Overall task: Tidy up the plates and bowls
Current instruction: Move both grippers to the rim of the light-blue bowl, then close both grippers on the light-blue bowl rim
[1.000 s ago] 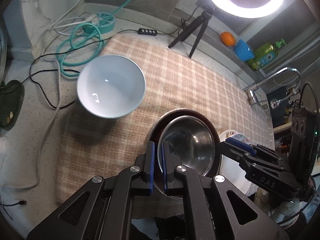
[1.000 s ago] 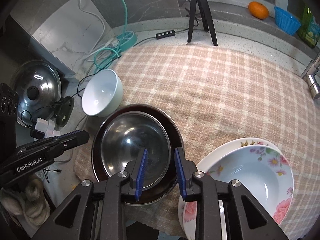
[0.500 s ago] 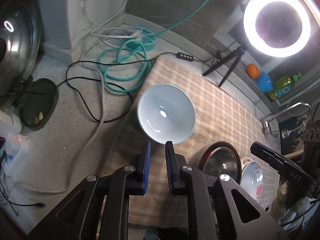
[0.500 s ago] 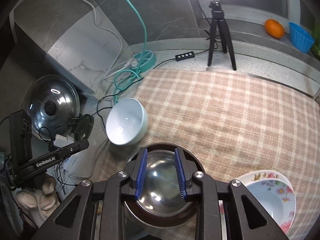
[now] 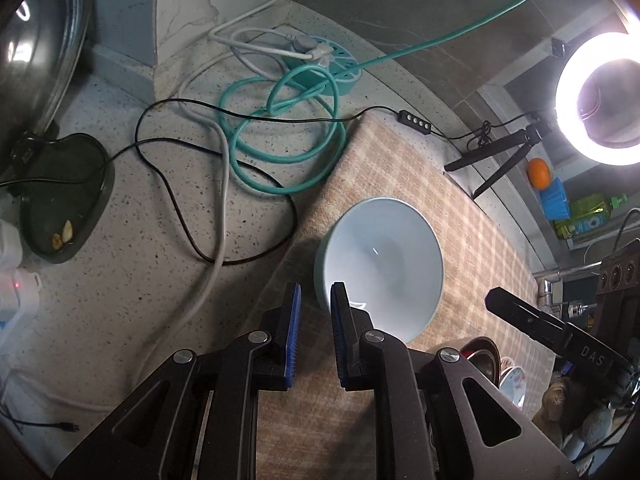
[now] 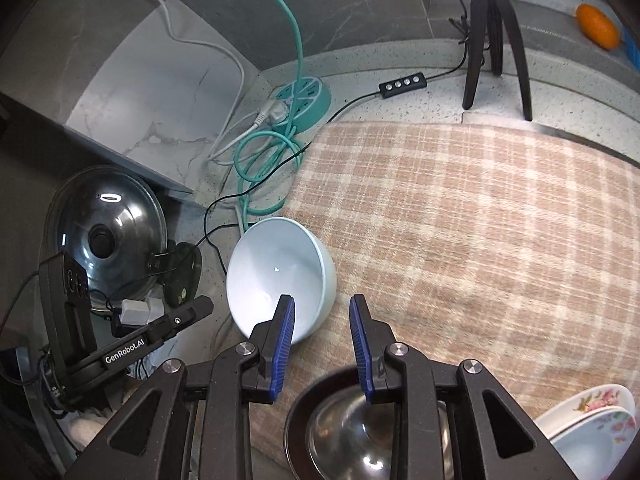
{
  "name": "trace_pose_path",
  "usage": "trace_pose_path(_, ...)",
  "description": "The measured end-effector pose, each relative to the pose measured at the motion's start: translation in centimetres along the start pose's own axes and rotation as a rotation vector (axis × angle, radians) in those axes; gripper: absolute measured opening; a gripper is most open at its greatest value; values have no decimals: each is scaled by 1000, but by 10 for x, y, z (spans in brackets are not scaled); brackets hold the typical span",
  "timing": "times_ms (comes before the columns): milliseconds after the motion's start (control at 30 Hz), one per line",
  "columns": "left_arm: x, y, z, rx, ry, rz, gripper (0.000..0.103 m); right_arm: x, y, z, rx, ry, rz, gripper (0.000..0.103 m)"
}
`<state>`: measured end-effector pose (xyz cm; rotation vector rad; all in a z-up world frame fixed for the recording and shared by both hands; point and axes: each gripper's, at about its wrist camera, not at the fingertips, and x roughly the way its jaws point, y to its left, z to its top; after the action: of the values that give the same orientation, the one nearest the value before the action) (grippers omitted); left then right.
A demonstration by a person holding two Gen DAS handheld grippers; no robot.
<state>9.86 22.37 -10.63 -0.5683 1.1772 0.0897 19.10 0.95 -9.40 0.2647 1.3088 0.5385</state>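
Note:
A pale blue bowl (image 5: pixel 380 264) (image 6: pixel 280 276) sits at the left edge of the checked cloth (image 6: pixel 460 220) and seems to lean leftward. My left gripper (image 5: pixel 316 312) hovers over its near-left rim, jaws slightly open with nothing pressed between the pads; in the right wrist view its finger (image 6: pixel 200 306) ends just left of the bowl. My right gripper (image 6: pixel 322 320) is open over the cloth by the bowl's right side, holding nothing. A steel bowl (image 6: pixel 360 440) nests in a dark brown dish below it. Floral plates (image 6: pixel 592 420) are stacked at the bottom right.
Left of the cloth, a teal cable coil (image 5: pixel 280 152), a round power strip (image 6: pixel 304 98) and black and white cords lie on the speckled counter. A pot lid (image 6: pixel 104 236) and a dark dish (image 5: pixel 60 200) are further left. A ring-light tripod (image 6: pixel 496 32) stands at the back.
Both grippers have swung left, away from the steel bowl and toward the pale blue bowl. The left jaws, shut a second ago, now stand slightly apart.

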Motion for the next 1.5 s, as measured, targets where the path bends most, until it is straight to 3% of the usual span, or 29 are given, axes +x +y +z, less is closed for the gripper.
trace_pose_path(733,28,-5,12,21,39,-12,13,56,10,20,-62,97,-64,25)
trace_pose_path(967,31,-5,11,22,31,1,6,59,11,17,-70,103,-78,15)
trace_pose_path(1167,31,-6,12,33,27,15,5,59,9,19,-69,94,-93,7)
trace_pose_path(1500,28,-14,8,77,1,48,5,55,13,16,-83,72,-116,6)
